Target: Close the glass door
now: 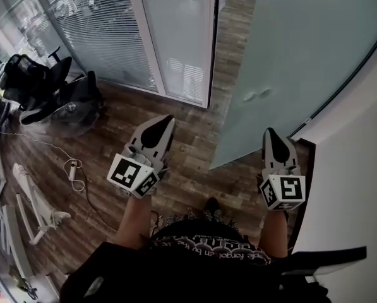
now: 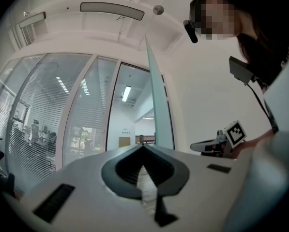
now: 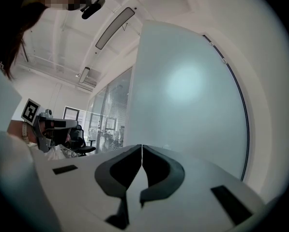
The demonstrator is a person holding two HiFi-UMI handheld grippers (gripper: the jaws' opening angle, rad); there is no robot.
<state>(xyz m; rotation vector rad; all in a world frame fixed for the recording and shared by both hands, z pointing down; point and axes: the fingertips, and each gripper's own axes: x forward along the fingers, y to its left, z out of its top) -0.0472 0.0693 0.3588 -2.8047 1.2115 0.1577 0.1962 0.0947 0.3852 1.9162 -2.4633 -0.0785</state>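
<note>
The frosted glass door (image 1: 289, 55) stands open, swung toward me on the right, with its handle knobs (image 1: 256, 95) on the near face. In the left gripper view the door (image 2: 159, 110) shows edge-on beside the open doorway (image 2: 129, 115). My left gripper (image 1: 165, 121) points at the floor gap before the doorway, shut and empty (image 2: 143, 147). My right gripper (image 1: 270, 134) hangs close to the door's lower corner, apart from it. Its jaws are shut on nothing (image 3: 142, 147), facing the door's frosted face (image 3: 192, 95).
A fixed glass partition with blinds (image 1: 106, 30) runs left of the doorway. Black office chairs (image 1: 43, 84) stand at the far left. A cable and adapter (image 1: 74, 169) and white parts (image 1: 36, 210) lie on the wood floor. A white curved wall (image 1: 359, 169) is on the right.
</note>
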